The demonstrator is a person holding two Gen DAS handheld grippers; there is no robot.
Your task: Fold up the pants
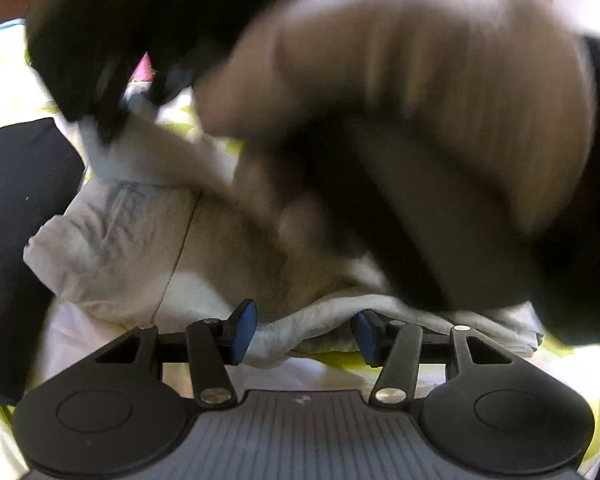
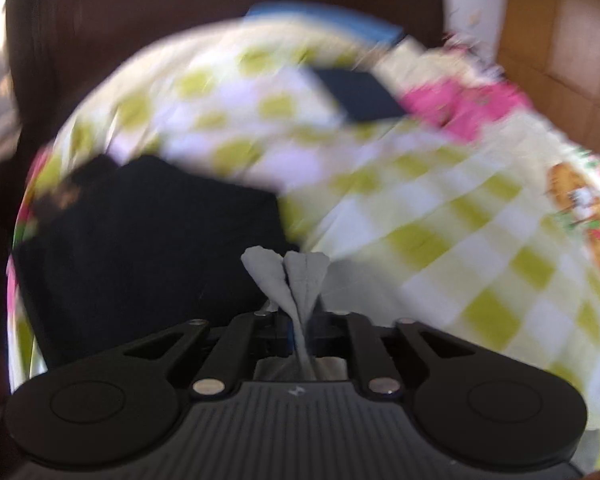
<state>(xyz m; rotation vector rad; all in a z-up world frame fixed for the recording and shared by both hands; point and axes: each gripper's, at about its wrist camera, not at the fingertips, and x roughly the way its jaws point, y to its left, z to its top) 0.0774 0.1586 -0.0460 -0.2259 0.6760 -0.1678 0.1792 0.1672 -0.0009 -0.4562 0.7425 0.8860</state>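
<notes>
Two blue-padded fingers of the left gripper [image 1: 304,330] stand apart in the left wrist view, with a fold of the grey pants [image 1: 148,248] lying between them, untouched by either pad. Toward 12 o'clock the pants heap on the checked bedsheet [image 1: 4,80] — a blurred hand [image 1: 400,80] looms at 1 o'clock.

In the right wrist view, the right gripper [image 2: 298,332] has its fingers narrow, pinching a bunched tuft of pants [image 2: 296,276]. Dark folded clothing [image 2: 148,240] lies at 9 o'clock on the bedsheet [image 2: 460,220].

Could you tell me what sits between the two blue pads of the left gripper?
In the left wrist view, a folded edge of the light grey fabric pants lies between the pads; the left gripper stands open.
</notes>
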